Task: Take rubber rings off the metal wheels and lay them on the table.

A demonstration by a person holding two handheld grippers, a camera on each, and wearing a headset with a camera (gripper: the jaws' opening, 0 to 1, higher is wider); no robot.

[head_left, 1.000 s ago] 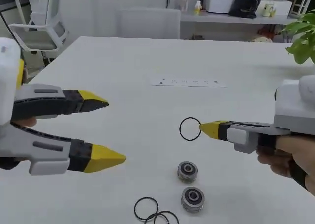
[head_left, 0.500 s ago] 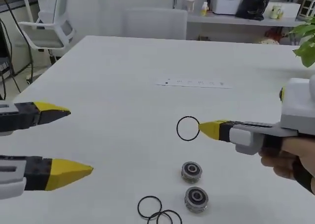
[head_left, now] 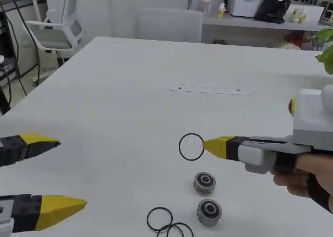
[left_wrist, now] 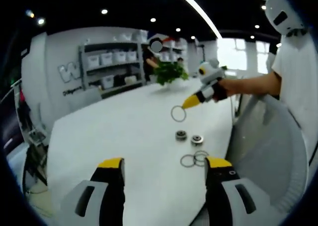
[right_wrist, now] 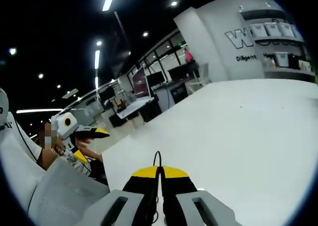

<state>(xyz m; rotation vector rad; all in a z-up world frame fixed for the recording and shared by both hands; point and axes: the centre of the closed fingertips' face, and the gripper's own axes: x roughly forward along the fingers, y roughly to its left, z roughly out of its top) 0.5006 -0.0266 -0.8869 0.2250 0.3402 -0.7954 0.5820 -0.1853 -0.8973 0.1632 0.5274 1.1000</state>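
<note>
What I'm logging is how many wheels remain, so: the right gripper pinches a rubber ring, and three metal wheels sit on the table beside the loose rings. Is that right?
Not quite: the head view shows two metal wheels, not three. The rest holds: the right gripper pinches a rubber ring, and the wheels sit on the table beside the loose rings.

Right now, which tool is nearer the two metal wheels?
Right. The right tool, shut on a rubber ring, is held close to the metal wheels, just past them; the left tool is open, well off to their left.
</note>
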